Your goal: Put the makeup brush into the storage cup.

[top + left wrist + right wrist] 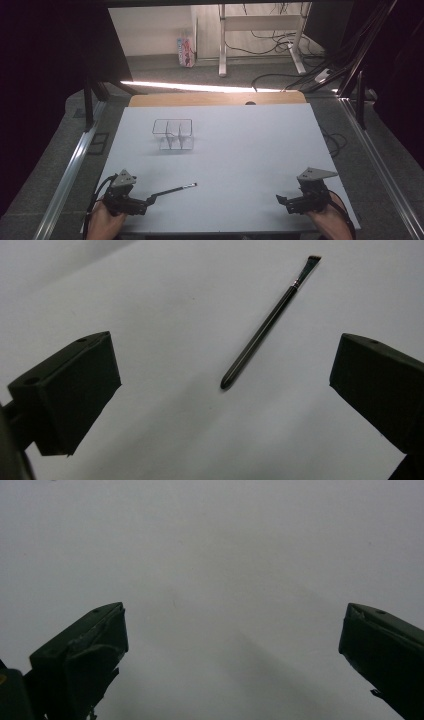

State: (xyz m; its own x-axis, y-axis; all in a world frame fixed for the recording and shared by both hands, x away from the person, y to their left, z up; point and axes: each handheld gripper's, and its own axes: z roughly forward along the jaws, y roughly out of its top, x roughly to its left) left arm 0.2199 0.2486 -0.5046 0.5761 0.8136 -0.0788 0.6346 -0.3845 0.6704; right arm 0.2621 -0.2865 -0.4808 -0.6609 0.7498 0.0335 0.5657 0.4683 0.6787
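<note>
Thin black makeup brush (265,330) flat on white tabletop (240,160), well short of clear divided organizer (173,134). Left tongs (225,390) spread, handle end just ahead. Right tongs (232,650) spread, empty. Best: straddle mid-handle, lower, pinch squarely.

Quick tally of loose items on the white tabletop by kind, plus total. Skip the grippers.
Thin black brush: 1
Clear divided box: 1
Total: 2
</note>
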